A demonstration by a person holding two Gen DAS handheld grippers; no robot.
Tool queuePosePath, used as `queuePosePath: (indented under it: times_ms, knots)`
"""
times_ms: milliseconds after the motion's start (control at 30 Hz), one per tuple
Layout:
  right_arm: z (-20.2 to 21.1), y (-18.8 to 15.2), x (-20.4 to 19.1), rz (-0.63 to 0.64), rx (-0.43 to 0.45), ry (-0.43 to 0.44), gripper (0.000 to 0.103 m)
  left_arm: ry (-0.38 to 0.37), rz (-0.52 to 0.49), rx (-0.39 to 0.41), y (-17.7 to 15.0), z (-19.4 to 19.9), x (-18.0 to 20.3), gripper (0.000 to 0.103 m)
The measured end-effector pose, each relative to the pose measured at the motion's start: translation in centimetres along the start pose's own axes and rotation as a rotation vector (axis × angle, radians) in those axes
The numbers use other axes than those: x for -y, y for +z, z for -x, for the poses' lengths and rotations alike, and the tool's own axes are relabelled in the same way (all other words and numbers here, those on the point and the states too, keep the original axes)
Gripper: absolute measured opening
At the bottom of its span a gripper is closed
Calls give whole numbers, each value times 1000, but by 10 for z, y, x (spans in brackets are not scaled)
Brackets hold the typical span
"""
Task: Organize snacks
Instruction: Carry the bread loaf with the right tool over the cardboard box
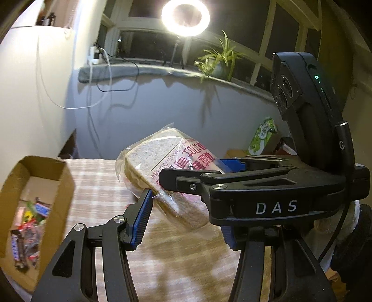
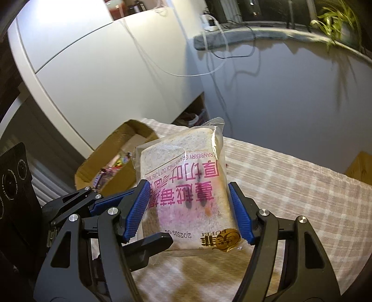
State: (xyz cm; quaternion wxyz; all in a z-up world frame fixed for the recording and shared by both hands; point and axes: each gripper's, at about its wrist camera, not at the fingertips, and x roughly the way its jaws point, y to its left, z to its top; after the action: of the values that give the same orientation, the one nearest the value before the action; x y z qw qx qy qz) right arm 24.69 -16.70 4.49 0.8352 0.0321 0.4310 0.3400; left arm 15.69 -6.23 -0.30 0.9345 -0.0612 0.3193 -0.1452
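Both tongs, left (image 1: 186, 216) and right (image 2: 188, 209), clamp the bread pack (image 2: 186, 185) above the checked cloth (image 2: 290, 185), beside the snack box (image 1: 34, 185).

A glowing ring light (image 1: 185, 17) on a thin tripod stands on the grey padded window sill (image 1: 144, 69), with a green spider plant (image 1: 218, 60) in a pot near it. A white power strip (image 1: 94, 55) sits at the sill's end, its cables (image 1: 102, 83) trailing down the pale wall.
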Motion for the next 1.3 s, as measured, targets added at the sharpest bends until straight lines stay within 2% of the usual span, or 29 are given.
queuePosePath:
  times_ms: [433, 767, 1000, 1300]
  knots:
    - [-42, 23, -95, 97, -24, 71, 71, 85, 84, 74, -9, 55, -72, 53]
    - [-101, 36, -153, 152, -81, 121, 71, 163, 146, 71, -22, 74, -136, 53]
    - [-142, 39, -179, 176, -124, 141, 71, 191, 200, 56, -33, 75, -174, 53]
    - [-178, 45, -195, 205, -148, 142, 71, 219, 234, 49, -35, 71, -199, 53]
